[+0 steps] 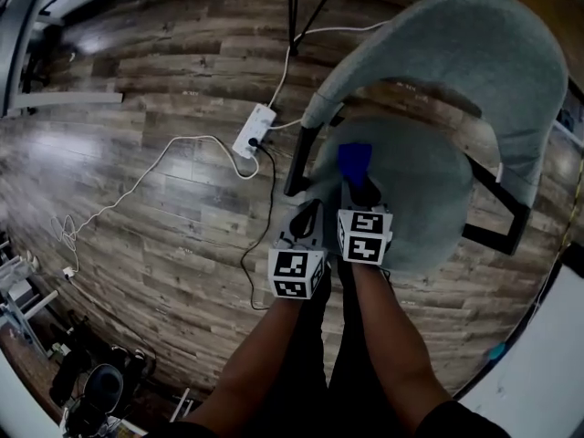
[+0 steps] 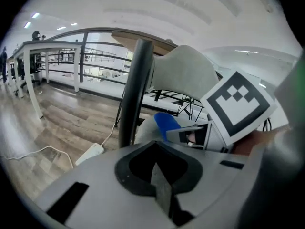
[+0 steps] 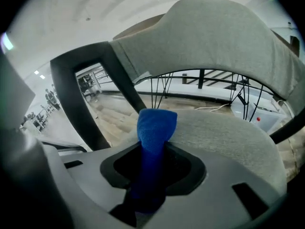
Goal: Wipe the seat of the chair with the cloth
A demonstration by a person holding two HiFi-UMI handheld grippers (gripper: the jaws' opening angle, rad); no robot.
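Note:
A grey upholstered chair stands ahead of me, its round seat (image 1: 420, 199) under a curved backrest (image 1: 484, 53). My right gripper (image 1: 361, 190) is over the seat's left part, shut on a blue cloth (image 1: 354, 161) that sticks out past the jaws. In the right gripper view the cloth (image 3: 155, 125) stands up from the gripper (image 3: 151, 168) in front of the seat (image 3: 228, 137) and backrest (image 3: 224, 32). My left gripper (image 1: 307, 217) hangs just left of the seat edge, shut and holding nothing (image 2: 159, 175). From there I see the cloth (image 2: 165, 122) and the chair's black leg (image 2: 135, 89).
On the wooden floor to the left lie a white power strip (image 1: 255, 130), its white cable (image 1: 137, 185) and a black cable (image 1: 266, 208). Black stand legs (image 1: 306, 7) rise behind the chair. The chair's black frame (image 1: 497, 199) juts out on the right. Dark equipment (image 1: 91, 391) sits at lower left.

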